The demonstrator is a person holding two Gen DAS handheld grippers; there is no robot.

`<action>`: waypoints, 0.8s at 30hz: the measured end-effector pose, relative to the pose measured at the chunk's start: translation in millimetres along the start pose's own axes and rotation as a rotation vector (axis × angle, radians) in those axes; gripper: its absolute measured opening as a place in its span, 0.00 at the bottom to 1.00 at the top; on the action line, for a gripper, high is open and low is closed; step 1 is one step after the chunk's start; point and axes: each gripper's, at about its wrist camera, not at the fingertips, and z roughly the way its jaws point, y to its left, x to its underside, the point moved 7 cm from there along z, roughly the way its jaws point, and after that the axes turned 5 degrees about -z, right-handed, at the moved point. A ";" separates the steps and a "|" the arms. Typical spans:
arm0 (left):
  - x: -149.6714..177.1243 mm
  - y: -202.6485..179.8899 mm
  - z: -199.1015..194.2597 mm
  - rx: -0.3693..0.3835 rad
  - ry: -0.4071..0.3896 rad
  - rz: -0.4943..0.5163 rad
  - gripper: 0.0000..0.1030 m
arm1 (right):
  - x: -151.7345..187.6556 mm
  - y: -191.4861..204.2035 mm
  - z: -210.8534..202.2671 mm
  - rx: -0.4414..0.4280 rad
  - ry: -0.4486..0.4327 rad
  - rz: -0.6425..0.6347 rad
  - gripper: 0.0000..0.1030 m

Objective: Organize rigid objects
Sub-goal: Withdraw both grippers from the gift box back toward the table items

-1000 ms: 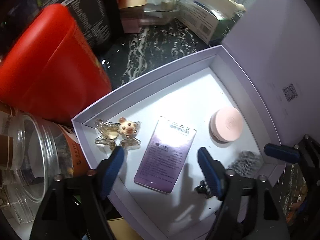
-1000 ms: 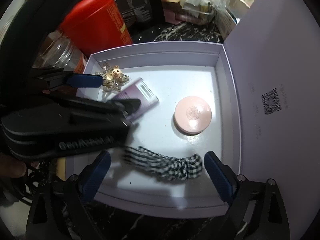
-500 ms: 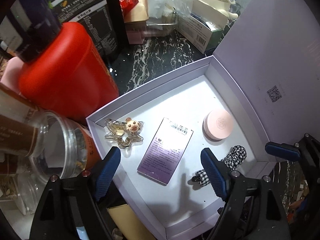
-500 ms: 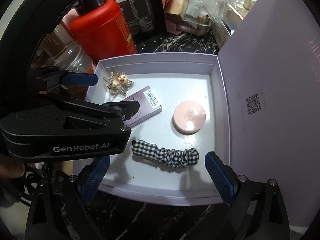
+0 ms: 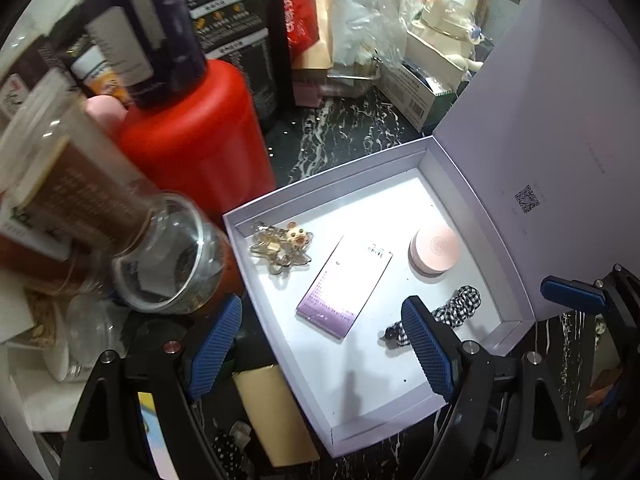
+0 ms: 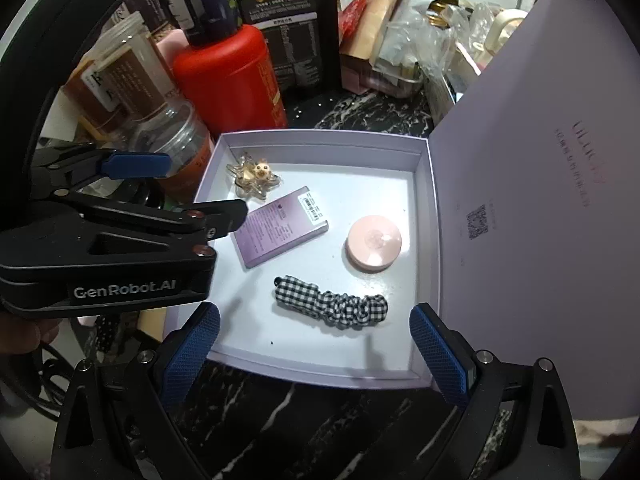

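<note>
- Purple card box (image 6: 280, 226) lies flat in the white box (image 6: 320, 138), ahead of both grippers, between star clip (image 6: 254, 178) and pink compact (image 6: 374, 242).
- Left gripper (image 5: 326, 344) and right gripper (image 6: 314, 354) hang open, holding nothing.
- Jar (image 5: 168, 256) beside the left gripper could tip if nudged.

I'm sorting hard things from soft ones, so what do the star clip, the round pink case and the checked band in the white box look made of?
Star clip: clear, glossy plastic by the look, since light glints through it.
Round pink case: smooth hard plastic, probably; a bright highlight sits on its lid.
Checked band: woven fabric, matte and gathered into soft folds.
</note>
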 end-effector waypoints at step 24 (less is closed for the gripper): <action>62.0 8.2 -65.4 -0.070 -0.081 -0.109 0.80 | 28.2 29.3 -51.8 -0.027 -0.078 -0.115 0.94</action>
